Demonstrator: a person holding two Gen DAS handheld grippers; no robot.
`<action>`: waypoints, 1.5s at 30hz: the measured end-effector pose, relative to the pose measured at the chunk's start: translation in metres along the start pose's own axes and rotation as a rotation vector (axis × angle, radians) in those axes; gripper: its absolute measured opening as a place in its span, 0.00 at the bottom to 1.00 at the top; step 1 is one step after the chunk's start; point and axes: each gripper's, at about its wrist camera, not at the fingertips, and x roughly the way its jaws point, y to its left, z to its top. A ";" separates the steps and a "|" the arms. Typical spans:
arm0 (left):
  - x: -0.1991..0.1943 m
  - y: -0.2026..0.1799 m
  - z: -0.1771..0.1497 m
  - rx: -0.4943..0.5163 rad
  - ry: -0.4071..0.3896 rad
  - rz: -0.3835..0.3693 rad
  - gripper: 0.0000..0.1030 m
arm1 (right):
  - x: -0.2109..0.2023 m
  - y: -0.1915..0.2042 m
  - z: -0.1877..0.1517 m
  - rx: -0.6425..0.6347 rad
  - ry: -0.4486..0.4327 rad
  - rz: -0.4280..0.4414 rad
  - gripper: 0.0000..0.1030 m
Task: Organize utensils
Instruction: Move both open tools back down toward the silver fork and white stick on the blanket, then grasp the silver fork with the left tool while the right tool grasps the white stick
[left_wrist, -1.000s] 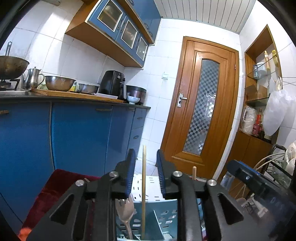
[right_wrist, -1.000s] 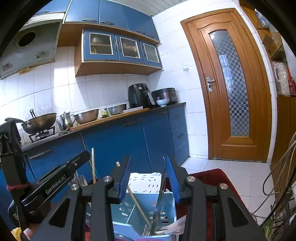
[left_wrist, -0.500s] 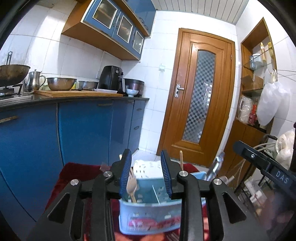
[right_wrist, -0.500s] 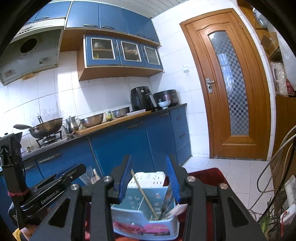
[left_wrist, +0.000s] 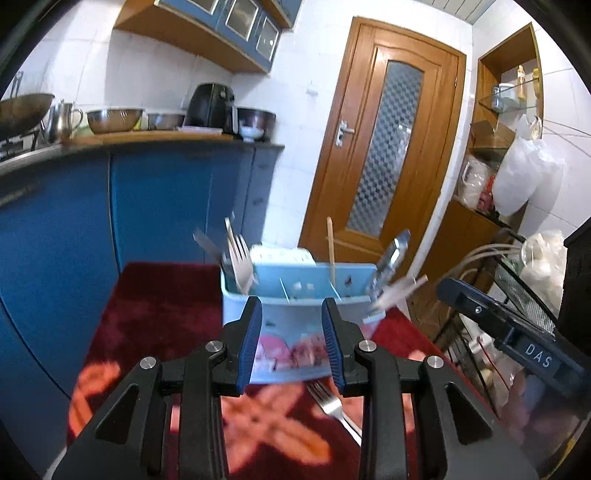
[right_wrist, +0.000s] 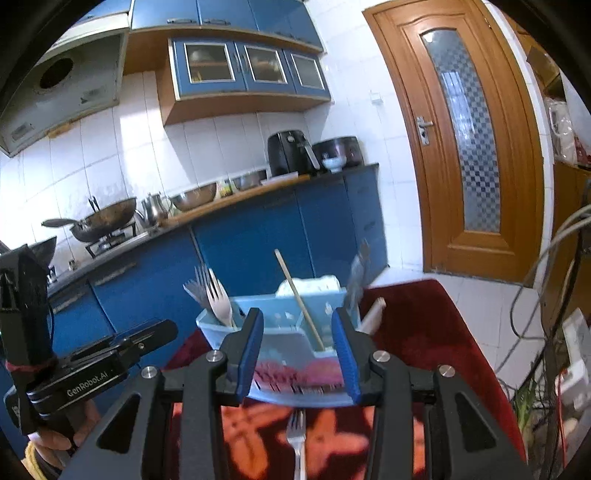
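Observation:
A light blue utensil caddy (left_wrist: 295, 325) stands on a dark red patterned cloth (left_wrist: 155, 317); it also shows in the right wrist view (right_wrist: 295, 332). It holds forks (left_wrist: 240, 262) at its left, a wooden chopstick (left_wrist: 331, 251) in the middle and metal utensils (left_wrist: 393, 254) at its right. A loose metal fork (left_wrist: 332, 406) lies on the cloth in front of the caddy, also in the right wrist view (right_wrist: 296, 439). My left gripper (left_wrist: 291, 350) is open and empty, just in front of the caddy. My right gripper (right_wrist: 299, 358) is open and empty, above the loose fork.
Blue kitchen cabinets (left_wrist: 110, 206) with a counter carrying bowls, a kettle and an air fryer (left_wrist: 210, 105) run along the left. A wooden door (left_wrist: 384, 147) is behind. Wire racks, cables and bags (left_wrist: 517, 177) crowd the right side.
Both grippers have pulled back and tilted down from the caddy. The cloth and the loose fork in front of it have come into view. Both stay open.

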 end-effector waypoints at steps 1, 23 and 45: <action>0.000 -0.002 -0.005 0.003 0.015 -0.001 0.33 | -0.002 -0.002 -0.004 0.003 0.010 -0.004 0.40; 0.076 -0.032 -0.073 -0.065 0.372 -0.051 0.33 | -0.019 -0.050 -0.065 0.050 0.177 -0.093 0.40; 0.141 -0.040 -0.107 -0.102 0.504 -0.021 0.26 | -0.010 -0.099 -0.090 0.165 0.222 -0.097 0.40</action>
